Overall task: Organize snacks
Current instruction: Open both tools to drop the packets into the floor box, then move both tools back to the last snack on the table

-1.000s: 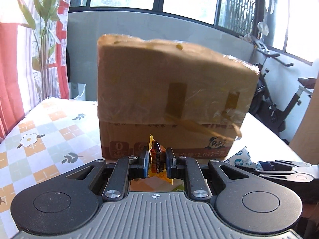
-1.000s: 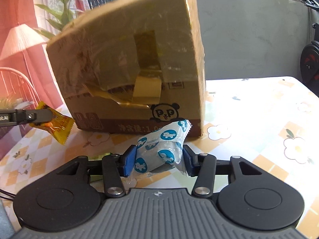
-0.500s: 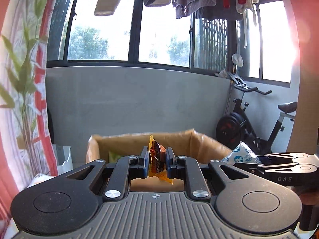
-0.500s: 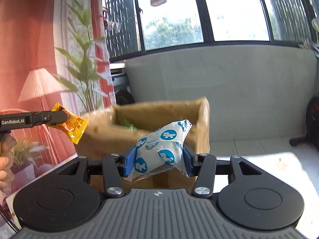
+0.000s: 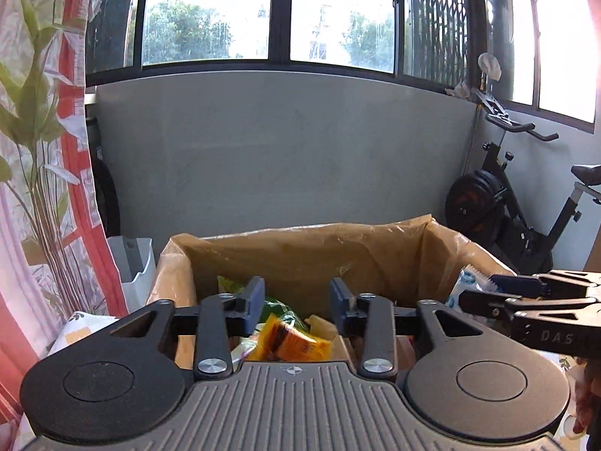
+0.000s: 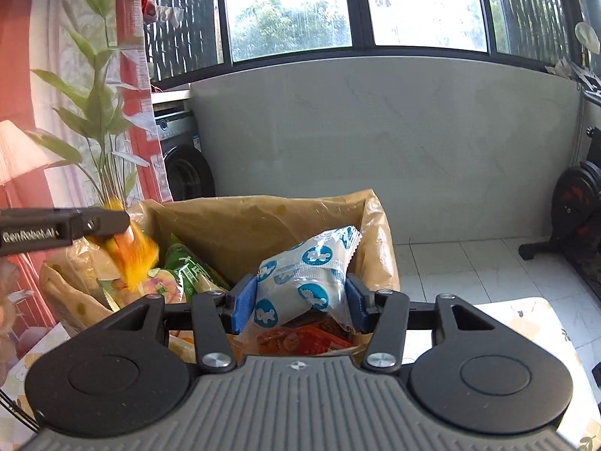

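Observation:
An open cardboard box (image 5: 300,248) lined with plastic film holds several snack packets. My left gripper (image 5: 296,300) hangs over it with its jaws opening and nothing between the pads. The orange snack packet (image 5: 289,342) lies just below them inside the box. In the right wrist view it is an orange blur (image 6: 131,255) under the left gripper's finger (image 6: 75,225). My right gripper (image 6: 300,304) is shut on a white packet with blue prints (image 6: 304,282), held above the box's (image 6: 263,221) right half. The left wrist view shows that packet (image 5: 465,282) at the box's right rim.
Green packets (image 6: 188,267) and a red one (image 6: 300,338) lie in the box. A table with a flowered cloth (image 6: 526,319) carries the box. Behind stand a grey wall, an exercise bike (image 5: 526,206), a white bin (image 5: 135,263), a plant and a red curtain at the left.
Both grippers have risen from the box's side to above its open top. The left jaws have parted and let go of the orange packet, which drops into the box. The right grip is unchanged.

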A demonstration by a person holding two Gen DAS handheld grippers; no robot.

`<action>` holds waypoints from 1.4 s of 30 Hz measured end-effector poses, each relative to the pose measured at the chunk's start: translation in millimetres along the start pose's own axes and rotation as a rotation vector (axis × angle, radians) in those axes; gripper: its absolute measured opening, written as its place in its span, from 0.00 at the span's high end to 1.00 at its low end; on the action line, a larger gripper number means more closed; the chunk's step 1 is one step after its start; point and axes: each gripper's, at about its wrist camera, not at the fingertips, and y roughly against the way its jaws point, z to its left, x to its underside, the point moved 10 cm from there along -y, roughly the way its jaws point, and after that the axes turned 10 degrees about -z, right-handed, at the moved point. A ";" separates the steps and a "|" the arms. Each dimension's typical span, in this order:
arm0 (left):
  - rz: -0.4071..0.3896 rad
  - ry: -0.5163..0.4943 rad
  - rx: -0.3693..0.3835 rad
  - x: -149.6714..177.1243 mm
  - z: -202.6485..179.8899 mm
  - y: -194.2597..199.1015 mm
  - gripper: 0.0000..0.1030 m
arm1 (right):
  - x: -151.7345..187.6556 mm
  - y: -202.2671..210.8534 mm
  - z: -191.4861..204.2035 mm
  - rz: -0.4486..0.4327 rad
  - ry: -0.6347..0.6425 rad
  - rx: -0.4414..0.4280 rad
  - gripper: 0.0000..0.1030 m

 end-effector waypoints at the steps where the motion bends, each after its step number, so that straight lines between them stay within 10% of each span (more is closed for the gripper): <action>1: -0.002 0.008 -0.003 3.0 6.6 1.1 0.46 | -1.3 3.8 0.2 -0.009 -0.003 -0.004 0.48; 8: -0.023 0.021 -0.009 8.8 23.1 27.1 0.27 | -5.6 28.7 6.6 -0.050 0.006 -0.026 0.44; 26: -0.050 0.016 0.002 47.7 18.6 120.8 0.27 | 38.1 88.7 37.5 -0.041 0.105 -0.077 0.43; 42: 0.064 0.023 -0.017 127.8 29.1 124.5 0.27 | 112.8 74.4 52.9 0.086 0.104 -0.102 0.43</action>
